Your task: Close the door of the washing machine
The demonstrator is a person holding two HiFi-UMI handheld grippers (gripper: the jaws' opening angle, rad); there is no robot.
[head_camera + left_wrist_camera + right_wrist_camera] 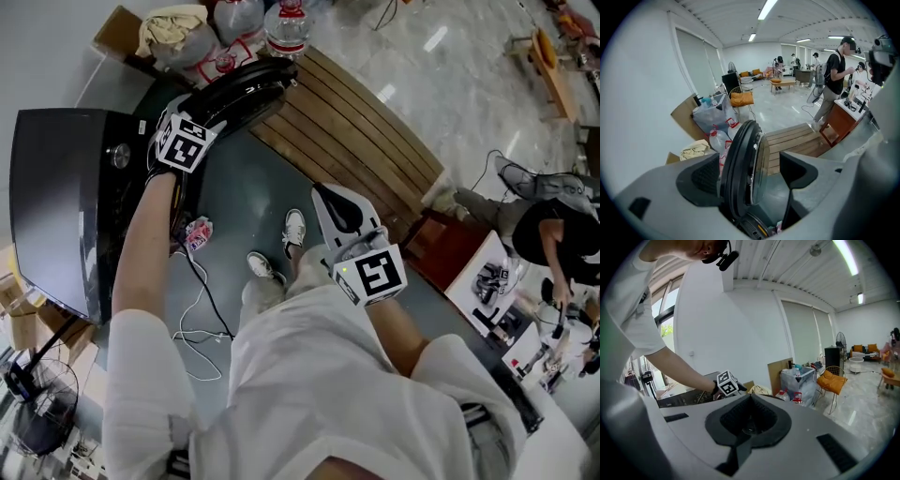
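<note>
Door (736, 173) between left hand-held gripper's (750, 171) parted jaws in its own view; right hand-held gripper (749, 420) closed.

- Bright, even indoor light comes from long ceiling lamps (767, 8), which show in both gripper views.
- The lamps throw white glare patches on the polished floor (436, 37) in the head view.
- The glossy black door (239, 89) carries pale streaks of highlight, while the washing machine (56, 206) looks dark and flat.
- The window (665, 317) is washed out by daylight.
- Both gripper views bend strongly toward the edges and sit inside a round black border.
- Shadows are faint and soft-edged.
</note>
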